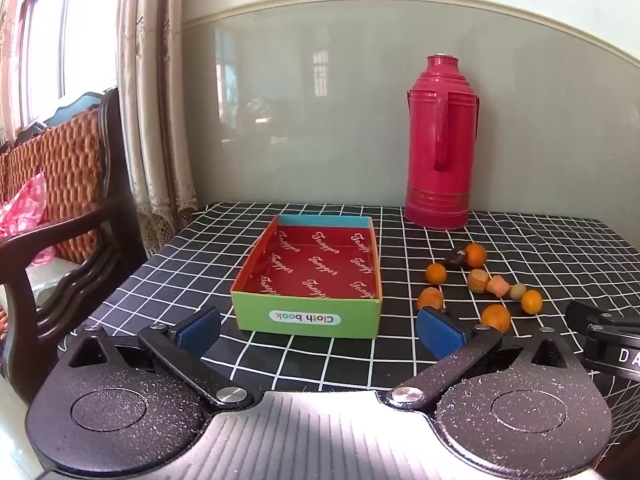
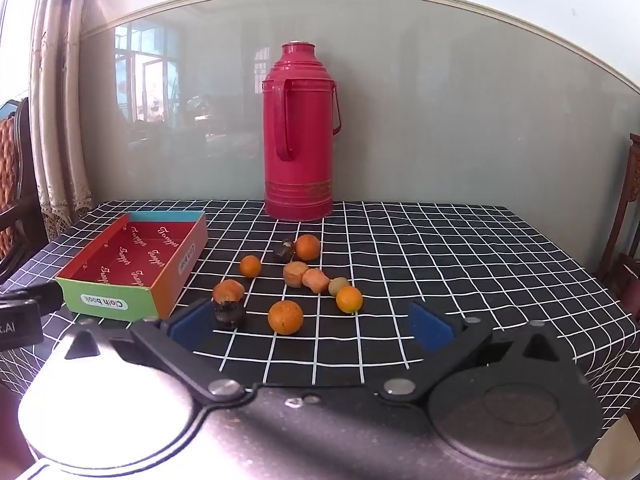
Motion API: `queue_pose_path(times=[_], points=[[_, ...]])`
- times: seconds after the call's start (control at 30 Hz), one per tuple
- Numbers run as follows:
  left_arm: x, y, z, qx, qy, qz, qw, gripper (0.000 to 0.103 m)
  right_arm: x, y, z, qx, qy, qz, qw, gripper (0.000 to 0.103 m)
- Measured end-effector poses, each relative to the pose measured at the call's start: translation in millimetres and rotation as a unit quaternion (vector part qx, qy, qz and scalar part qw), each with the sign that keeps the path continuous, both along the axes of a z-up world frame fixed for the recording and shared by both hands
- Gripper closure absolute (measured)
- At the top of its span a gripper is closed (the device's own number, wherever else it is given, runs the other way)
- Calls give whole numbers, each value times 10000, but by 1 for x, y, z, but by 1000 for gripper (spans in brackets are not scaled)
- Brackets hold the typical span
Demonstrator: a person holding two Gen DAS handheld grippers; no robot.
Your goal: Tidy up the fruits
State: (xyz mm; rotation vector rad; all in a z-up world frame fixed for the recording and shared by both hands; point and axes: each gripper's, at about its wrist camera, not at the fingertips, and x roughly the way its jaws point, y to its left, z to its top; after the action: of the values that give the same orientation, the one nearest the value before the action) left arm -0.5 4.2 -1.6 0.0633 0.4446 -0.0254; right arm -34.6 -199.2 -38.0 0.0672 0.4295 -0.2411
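An empty cardboard box (image 1: 308, 320) with a green front and red lining sits on the black checked tablecloth (image 1: 320, 360); the right wrist view has the box (image 2: 108, 300) at left. Several small fruits lie loose to its right: oranges (image 2: 285, 317) (image 2: 349, 299) (image 2: 307, 247) (image 2: 250, 266), brownish pieces (image 2: 295, 273) (image 2: 316, 280), a green one (image 2: 338, 285) and dark ones (image 2: 229, 313) (image 2: 284, 251). My left gripper (image 1: 318, 330) stands open just in front of the box. My right gripper (image 2: 312, 326) stands open in front of the fruits, nothing between its fingers.
A tall red thermos flask (image 2: 299, 136) stands at the back of the table against the glossy wall. A wooden chair (image 1: 60, 200) with a woven back stands left of the table, beside curtains (image 1: 156, 100). Another chair (image 2: 628, 240) is at the right edge.
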Motion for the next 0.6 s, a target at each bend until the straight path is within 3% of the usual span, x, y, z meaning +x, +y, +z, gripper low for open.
queue_pose_path(times=[0.6], points=[[3,-1,0,-11,28,39,10000,0,2,0,-1,-3,25,26,10000,6]])
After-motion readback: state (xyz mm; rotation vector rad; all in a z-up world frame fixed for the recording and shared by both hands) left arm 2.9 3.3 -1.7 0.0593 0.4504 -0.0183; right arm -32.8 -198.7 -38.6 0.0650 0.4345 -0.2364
